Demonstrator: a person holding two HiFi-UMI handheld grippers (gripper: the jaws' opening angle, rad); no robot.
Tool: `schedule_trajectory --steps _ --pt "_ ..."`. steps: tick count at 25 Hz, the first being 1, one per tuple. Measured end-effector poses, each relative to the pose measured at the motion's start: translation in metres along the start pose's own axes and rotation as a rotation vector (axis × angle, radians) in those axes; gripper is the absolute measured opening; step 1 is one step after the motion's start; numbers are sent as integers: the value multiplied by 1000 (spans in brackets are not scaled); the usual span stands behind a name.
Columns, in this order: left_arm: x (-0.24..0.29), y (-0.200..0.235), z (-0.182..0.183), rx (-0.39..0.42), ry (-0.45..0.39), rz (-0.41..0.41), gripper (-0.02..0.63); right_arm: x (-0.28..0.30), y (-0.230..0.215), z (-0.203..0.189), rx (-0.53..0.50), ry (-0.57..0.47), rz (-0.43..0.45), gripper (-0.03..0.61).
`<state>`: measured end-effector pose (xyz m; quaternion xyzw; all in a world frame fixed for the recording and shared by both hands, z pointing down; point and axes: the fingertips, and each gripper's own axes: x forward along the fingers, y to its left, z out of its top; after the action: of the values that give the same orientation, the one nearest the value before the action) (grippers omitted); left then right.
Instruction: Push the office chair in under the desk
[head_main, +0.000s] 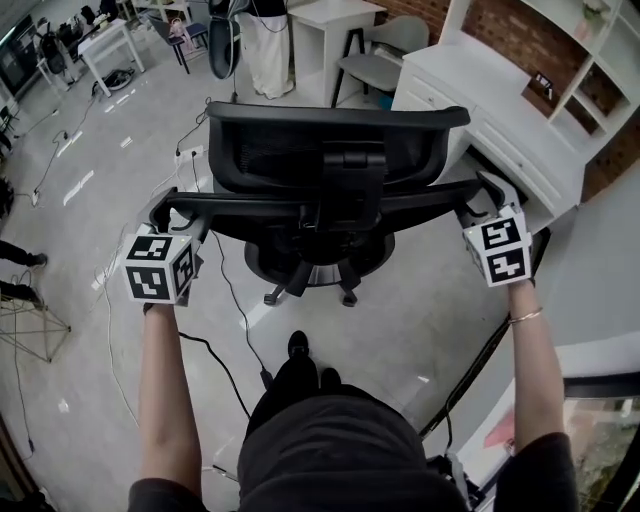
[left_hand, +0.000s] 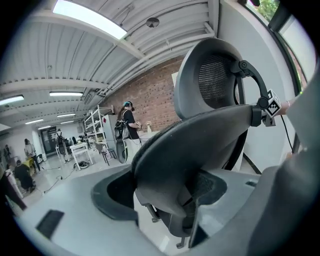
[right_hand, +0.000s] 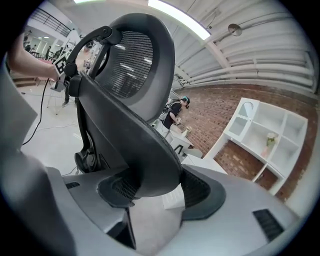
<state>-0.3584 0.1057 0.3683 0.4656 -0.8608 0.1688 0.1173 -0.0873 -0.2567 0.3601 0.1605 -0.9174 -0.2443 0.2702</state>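
Observation:
The black office chair (head_main: 330, 150) stands in front of me, its mesh back toward me and its wheeled base (head_main: 310, 268) on the grey floor. The white desk (head_main: 470, 100) lies beyond it at the upper right. My left gripper (head_main: 172, 212) grips the left end of the chair back's frame, and my right gripper (head_main: 482, 200) grips the right end. In the left gripper view the frame's edge (left_hand: 200, 135) fills the gap of the left gripper (left_hand: 170, 195), touching both pads. In the right gripper view the frame's edge (right_hand: 130, 135) likewise sits pressed between the pads of the right gripper (right_hand: 155, 192).
A black cable (head_main: 230, 300) runs across the floor left of the chair base. A white shelf unit (head_main: 560, 60) rises behind the desk against a brick wall. A grey chair (head_main: 380, 60) and a white table (head_main: 110, 45) stand farther back. A person (left_hand: 129, 122) stands in the distance.

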Motion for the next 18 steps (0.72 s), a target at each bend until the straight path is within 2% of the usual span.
schedule_trajectory --steps 3,10,18 --pt "17 -32 10 18 -13 -47 287 -23 -18 -30 28 26 -44 250" --pt "34 -41 31 60 -35 -176 287 -70 -19 -38 90 104 -146 251" --pt "87 -136 65 122 -55 -328 287 -126 -66 -111 164 181 -272 250"
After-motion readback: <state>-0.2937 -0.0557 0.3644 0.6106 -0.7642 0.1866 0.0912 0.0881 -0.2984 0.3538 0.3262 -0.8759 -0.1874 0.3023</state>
